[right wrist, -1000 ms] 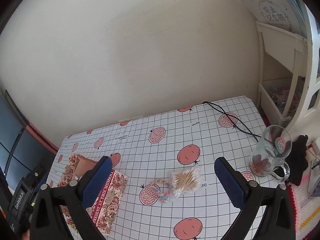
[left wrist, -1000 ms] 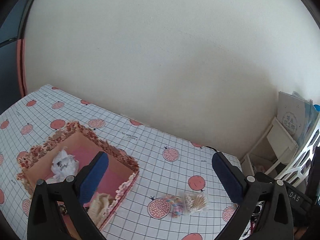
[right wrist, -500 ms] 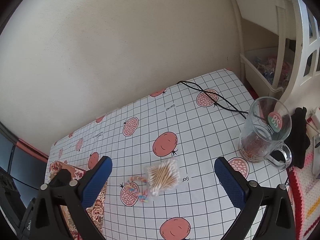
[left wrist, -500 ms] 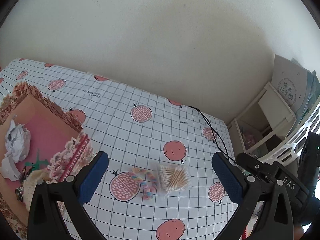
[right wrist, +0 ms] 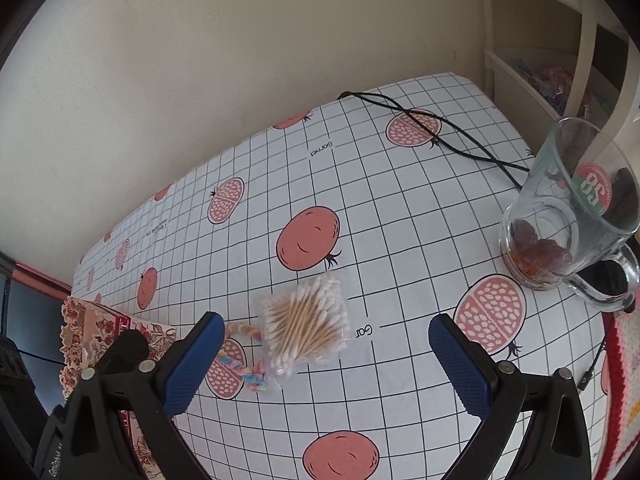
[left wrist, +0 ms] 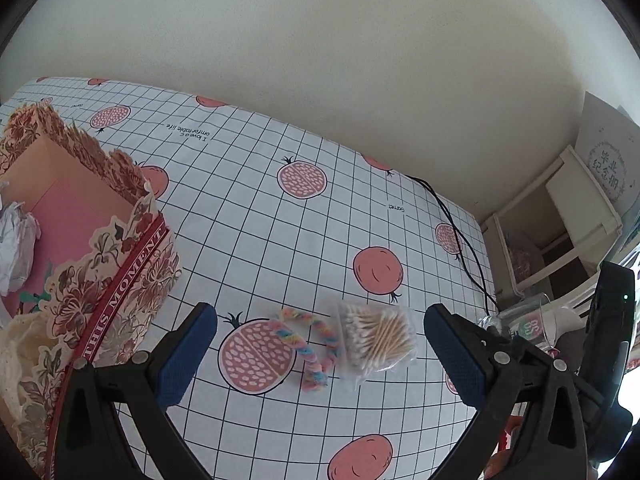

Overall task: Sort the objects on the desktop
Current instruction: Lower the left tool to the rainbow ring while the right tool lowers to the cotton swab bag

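Note:
A clear bag of cotton swabs (left wrist: 376,338) (right wrist: 306,330) lies on the pomegranate-print tablecloth (left wrist: 280,220), touching a pastel twisted rope piece (left wrist: 310,346) (right wrist: 248,360) on its left. My left gripper (left wrist: 320,344) hovers open above both, its blue pads wide on either side. My right gripper (right wrist: 326,354) is also open, with the swab bag between and just beyond its fingertips. A floral cardboard box (left wrist: 80,248) (right wrist: 104,328) at the left holds crumpled paper (left wrist: 16,248) and a cream knitted item (left wrist: 20,344).
A glass mug (right wrist: 568,216) with dark bits at the bottom stands at the right. A black cable (right wrist: 432,128) runs across the far right of the table. A white shelf unit (left wrist: 560,216) stands beyond the table's right edge. The wall is close behind.
Both grippers have swung toward the swab bag and come lower and closer; it now sits between their fingers in each view. The box has slid to the left edge of the left view.

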Tool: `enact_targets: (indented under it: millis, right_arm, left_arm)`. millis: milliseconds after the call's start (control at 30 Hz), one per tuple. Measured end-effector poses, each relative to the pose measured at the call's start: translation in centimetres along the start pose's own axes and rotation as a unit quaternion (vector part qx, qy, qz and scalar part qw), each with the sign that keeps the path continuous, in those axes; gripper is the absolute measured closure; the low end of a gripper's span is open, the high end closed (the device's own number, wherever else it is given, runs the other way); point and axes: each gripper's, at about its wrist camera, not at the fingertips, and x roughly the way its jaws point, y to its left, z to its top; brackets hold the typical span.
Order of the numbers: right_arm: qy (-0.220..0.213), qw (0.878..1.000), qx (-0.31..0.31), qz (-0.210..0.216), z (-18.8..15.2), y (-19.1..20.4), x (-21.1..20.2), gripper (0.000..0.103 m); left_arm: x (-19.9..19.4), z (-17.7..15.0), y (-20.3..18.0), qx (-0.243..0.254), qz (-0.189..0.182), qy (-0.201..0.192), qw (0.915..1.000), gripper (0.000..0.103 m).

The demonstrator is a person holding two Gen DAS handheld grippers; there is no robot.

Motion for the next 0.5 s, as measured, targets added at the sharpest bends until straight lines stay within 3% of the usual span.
enact_targets:
  millis: [500]
  right_arm:
    - [0.029, 0.999, 0.022, -0.005, -1.1, -0.8, 4.7, 0.0]
  left_arm:
    - [3.1, -1.2, 1.4, -0.009, 0.008, 0.017, 0.9998, 0.001]
